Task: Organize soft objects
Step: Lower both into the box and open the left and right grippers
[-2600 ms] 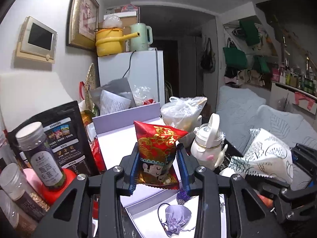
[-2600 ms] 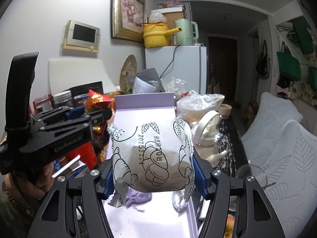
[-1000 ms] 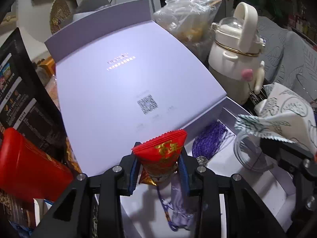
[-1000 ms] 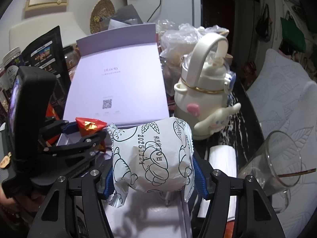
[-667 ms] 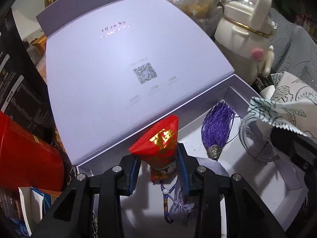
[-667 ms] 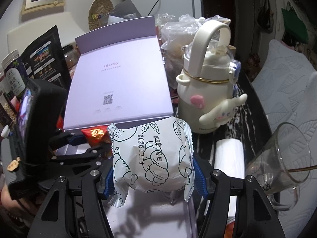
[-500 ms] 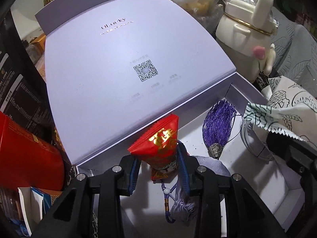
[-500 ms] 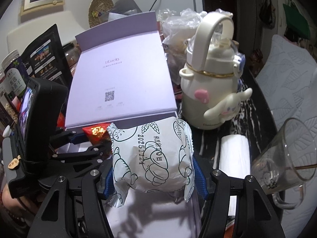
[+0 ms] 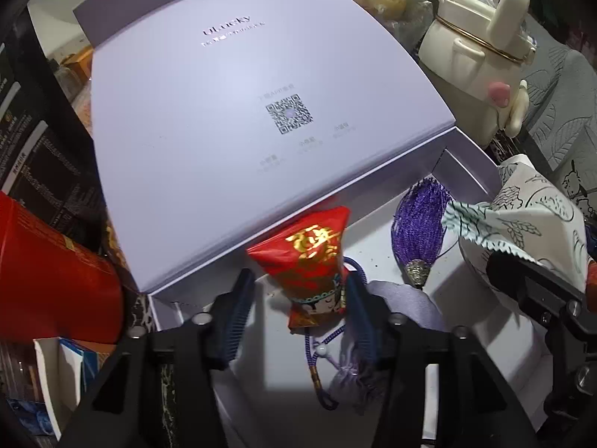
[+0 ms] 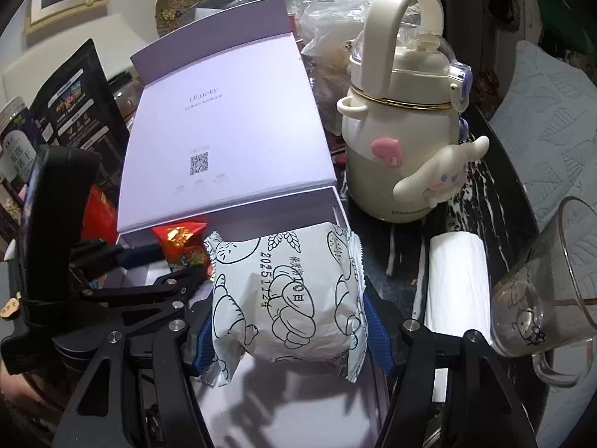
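Red packet (image 9: 313, 261) between opening left gripper (image 9: 298, 313) jaws, seemingly freed; right gripper (image 10: 291, 321), down-tilted, clamps white packet (image 10: 287, 291).

left gripper (image 9: 298, 306) points steeply down, its jaws opening, the left one clear of what sits between them. right gripper (image 10: 287, 321) clamps its load.

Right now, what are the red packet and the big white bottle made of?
Red packet: probably glossy plastic foil; it gleams, with shiny gold print and crimped ends. White bottle: looks like smooth hard plastic with a clear domed lid and a gold band, though I can't be sure.
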`<state>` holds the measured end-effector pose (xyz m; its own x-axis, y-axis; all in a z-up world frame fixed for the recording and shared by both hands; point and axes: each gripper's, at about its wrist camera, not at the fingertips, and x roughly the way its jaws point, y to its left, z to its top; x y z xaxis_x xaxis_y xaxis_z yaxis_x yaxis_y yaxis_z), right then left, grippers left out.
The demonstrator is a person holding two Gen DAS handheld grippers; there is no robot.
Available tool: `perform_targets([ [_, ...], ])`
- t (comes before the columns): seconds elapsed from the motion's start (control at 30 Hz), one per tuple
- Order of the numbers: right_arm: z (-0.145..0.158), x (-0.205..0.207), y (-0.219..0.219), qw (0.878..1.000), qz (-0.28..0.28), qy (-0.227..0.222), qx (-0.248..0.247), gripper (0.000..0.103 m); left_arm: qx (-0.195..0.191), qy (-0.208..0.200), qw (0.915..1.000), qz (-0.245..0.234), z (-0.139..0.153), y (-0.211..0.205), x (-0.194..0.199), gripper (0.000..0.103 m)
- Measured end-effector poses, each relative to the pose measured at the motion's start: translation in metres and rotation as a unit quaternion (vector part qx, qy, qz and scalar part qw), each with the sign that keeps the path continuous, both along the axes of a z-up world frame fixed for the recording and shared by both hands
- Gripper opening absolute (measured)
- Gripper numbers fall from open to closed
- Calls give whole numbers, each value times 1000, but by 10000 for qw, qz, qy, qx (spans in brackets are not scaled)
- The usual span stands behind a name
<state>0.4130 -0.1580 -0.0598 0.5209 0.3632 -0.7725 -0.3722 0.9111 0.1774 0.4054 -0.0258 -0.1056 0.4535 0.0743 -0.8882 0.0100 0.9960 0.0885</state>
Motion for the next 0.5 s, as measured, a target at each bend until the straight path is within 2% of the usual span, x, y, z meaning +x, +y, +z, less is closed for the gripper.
perform_targets([
  [0.03,-1,0,1,10000,7,26,-24,67,32,-18,10000,9,4,0,-1,67],
  [0.1,-2,1,2,9999,18,86,-56,68,22,-81,10000,19,6,0,-5,74],
  [0.23,-2,0,4,9999,39,112,-121,72,79,-139,9999,39,12,-2,-6,74],
  [0.43,4,-7,7,9998,42,-75,-203,80,117,-214,9997,52,20,-5,-11,74],
  [0.5,6,-10,8,9995,-2,-161,-272,80,197,-279,9994,66,23,-5,-14,74],
])
